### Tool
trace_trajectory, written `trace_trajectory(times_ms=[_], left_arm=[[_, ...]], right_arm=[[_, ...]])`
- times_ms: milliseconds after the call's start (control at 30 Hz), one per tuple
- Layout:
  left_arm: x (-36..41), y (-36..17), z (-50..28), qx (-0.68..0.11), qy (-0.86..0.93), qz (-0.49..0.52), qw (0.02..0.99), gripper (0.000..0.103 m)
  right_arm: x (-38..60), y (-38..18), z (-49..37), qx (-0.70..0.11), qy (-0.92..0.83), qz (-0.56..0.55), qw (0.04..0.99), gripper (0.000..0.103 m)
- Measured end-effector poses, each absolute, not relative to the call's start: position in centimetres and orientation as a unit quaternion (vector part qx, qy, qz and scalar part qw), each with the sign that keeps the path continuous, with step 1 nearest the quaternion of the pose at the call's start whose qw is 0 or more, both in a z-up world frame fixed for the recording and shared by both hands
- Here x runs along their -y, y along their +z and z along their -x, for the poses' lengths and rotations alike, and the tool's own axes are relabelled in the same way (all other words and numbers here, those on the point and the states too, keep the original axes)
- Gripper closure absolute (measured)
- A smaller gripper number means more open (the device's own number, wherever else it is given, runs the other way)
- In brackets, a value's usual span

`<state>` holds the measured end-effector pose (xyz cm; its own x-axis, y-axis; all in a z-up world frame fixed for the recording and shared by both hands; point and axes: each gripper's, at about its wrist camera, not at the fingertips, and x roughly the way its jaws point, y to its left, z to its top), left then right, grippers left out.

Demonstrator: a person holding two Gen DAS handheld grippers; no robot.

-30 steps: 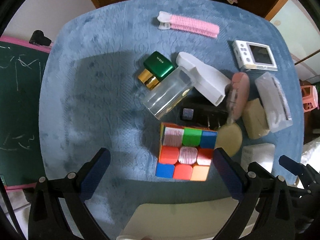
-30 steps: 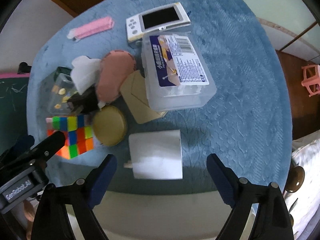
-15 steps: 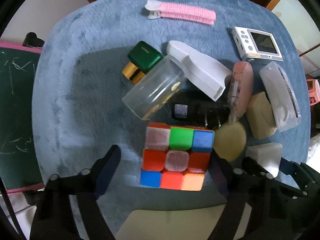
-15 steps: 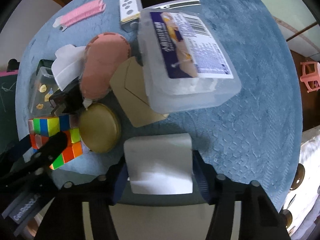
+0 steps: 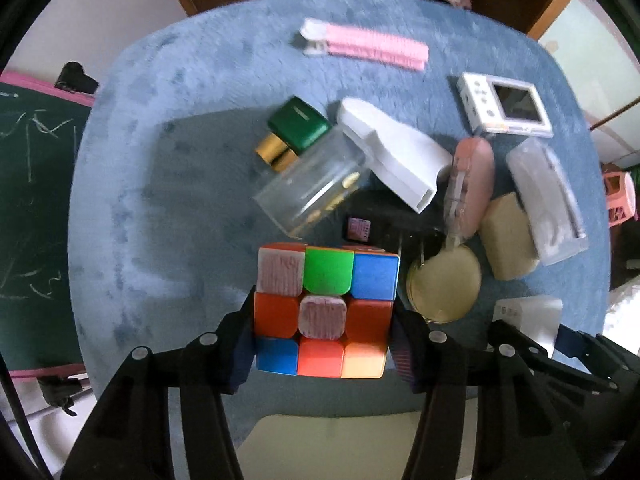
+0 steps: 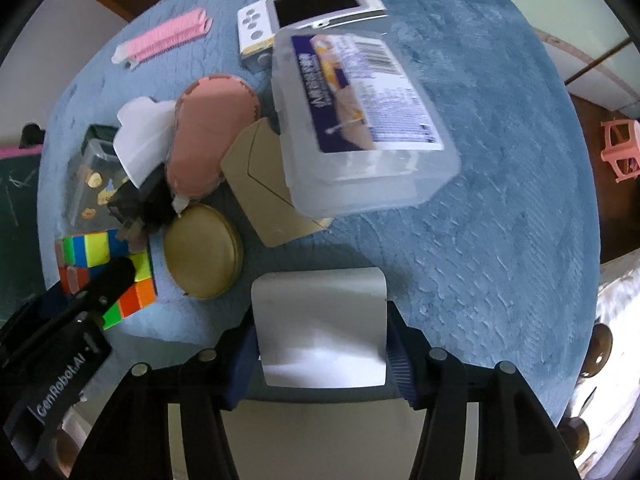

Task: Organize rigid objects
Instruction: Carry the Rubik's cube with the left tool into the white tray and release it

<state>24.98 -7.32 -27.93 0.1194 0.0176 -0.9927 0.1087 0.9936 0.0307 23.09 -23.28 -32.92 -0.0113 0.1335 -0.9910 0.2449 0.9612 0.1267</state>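
Two wrist cameras look straight down at a blue plush cloth point(image 5: 132, 208) crowded with small items. The left gripper point(image 5: 322, 346) has just been closing around a puzzle cube point(image 5: 326, 308) with mixed coloured squares, and both dark pads now sit against the cube's left and right sides. The right gripper point(image 6: 320, 354) has also just been closing, and its blue-ribbed pads press the two sides of a white rectangular block point(image 6: 322, 326) near the cloth's front edge. Just beyond the cube lies a clear bottle with a green cap and gold collar point(image 5: 304, 168), on its side, touching a white plastic holder point(image 5: 396, 160). To the cube's right is a round gold tin point(image 5: 444, 284), with a tan box point(image 5: 508, 248) and a pink oval case point(image 5: 470, 184) behind it. A clear lidded box with a printed label point(image 6: 360, 120) rests partly on the tan box. Farther back lie a pink hair clip point(image 5: 368, 44) and a white handheld device with a dark screen point(image 5: 506, 104), well apart from the grippers.
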Motion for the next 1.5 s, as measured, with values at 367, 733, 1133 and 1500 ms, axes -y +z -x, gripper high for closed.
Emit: trace_trajectory(times_ms=[367,733,1133,1500], left_arm=[[6.1,-17.3,-20.2,-0.598,-0.058,-0.042,0.798,0.043],[4.3,-8.0,-11.5,-0.527,-0.117,-0.034,0.841,0.043],[4.1,-10.2,-6.5,-0.527,-0.130,-0.061,0.838,0.043],[5.8,-20.0,-4.3,-0.585,-0.139,-0.089,0.794,0.043]], right_arm=[[24.1,-24.9,-20.3,-0.664,-0.017,-0.157,0.731,0.046],[22.9,-13.6,-12.9,-0.579,0.021,-0.116,0.807,0.046],[21.0,-11.2,-4.3,-0.533,0.011,-0.033,0.845,0.046],[20.1,-20.3,-0.3,-0.581,-0.003,0.023,0.813,0.046]])
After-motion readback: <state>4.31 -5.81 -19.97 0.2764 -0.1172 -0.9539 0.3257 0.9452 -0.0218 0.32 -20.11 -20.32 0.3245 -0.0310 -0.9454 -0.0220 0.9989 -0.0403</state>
